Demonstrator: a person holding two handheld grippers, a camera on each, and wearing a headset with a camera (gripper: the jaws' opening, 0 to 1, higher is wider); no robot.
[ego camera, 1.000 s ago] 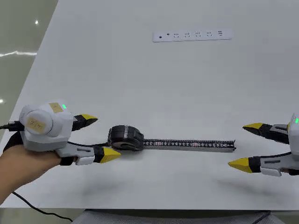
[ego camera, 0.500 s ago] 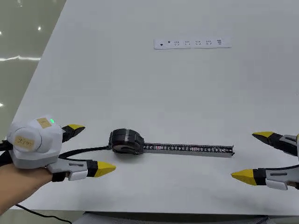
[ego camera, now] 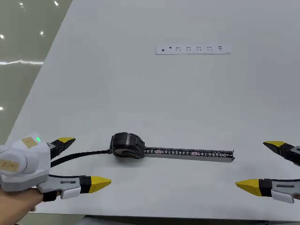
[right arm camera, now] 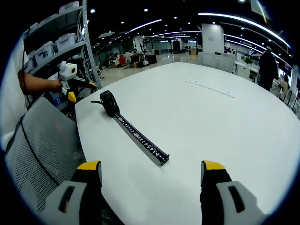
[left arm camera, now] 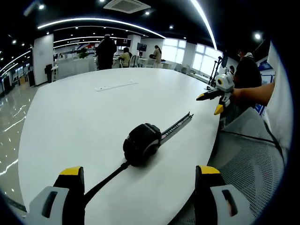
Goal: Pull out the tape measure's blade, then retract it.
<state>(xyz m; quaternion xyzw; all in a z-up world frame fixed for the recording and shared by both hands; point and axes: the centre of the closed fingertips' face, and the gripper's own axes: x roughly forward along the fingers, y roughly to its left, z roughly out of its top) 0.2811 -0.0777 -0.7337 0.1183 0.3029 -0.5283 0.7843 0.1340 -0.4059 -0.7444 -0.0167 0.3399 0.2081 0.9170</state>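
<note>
The tape measure lies on the white tabletop, close to the front edge. Its blade is out and lies flat. It runs in a straight line from the case toward our right side. The blade's tip points at the right gripper, which is near it but not touching. The case sits just ahead of the left gripper, and a black strap trails from the case toward that gripper. Both pairs of jaws are wide apart and hold nothing. We think the blade must go back in next, and the left gripper is nearer to the case.
</note>
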